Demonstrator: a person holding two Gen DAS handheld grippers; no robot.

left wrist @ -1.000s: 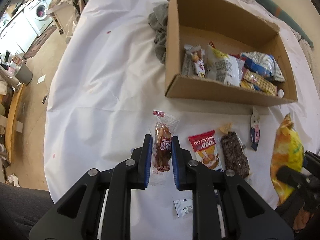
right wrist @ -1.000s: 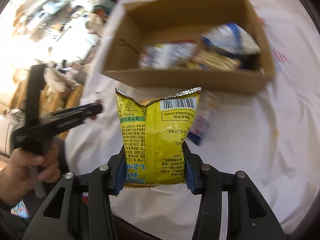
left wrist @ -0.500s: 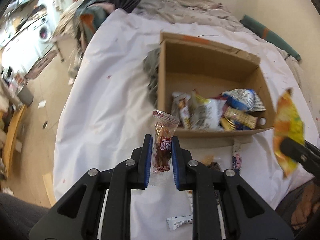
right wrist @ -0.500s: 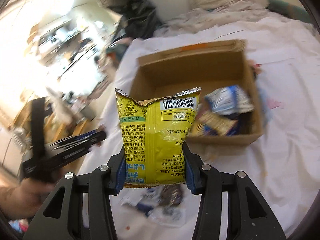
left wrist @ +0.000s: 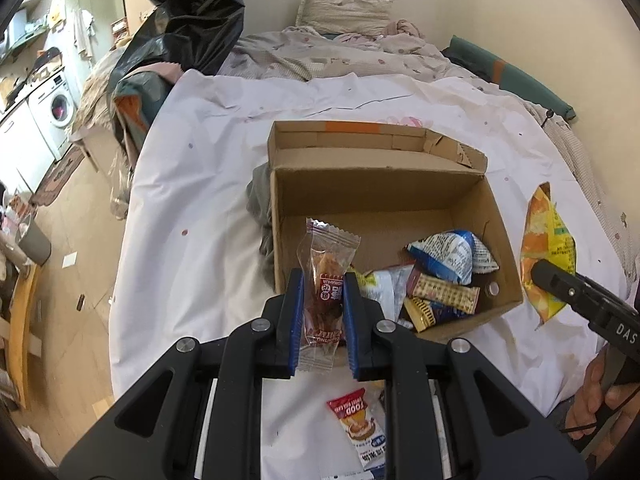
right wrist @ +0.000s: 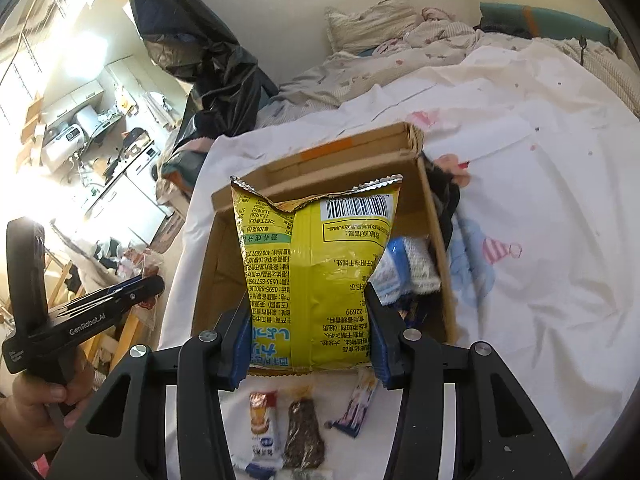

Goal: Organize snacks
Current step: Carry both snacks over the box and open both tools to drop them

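Observation:
My left gripper (left wrist: 320,322) is shut on a clear-wrapped brown snack (left wrist: 325,280), held in the air at the near left corner of the open cardboard box (left wrist: 380,196). Several packets (left wrist: 444,280) lie in the box's near right part. My right gripper (right wrist: 307,342) is shut on a yellow chip bag (right wrist: 316,272), raised in front of the same box (right wrist: 216,264). In the left wrist view that chip bag (left wrist: 548,256) hangs to the right of the box. Loose snacks (right wrist: 280,428) lie on the white sheet below the right gripper.
A red-topped sachet (left wrist: 360,424) lies on the white sheet (left wrist: 192,208) near me. A grey cloth (left wrist: 260,208) is bunched against the box's left wall. Black plastic bags (left wrist: 192,12) and a pillow (left wrist: 344,12) sit beyond the bed. The floor drops off at left.
Both grippers have risen with their snacks, off the sheet toward the box. The view now looks more level across the bed, and the box sits lower in the frame.

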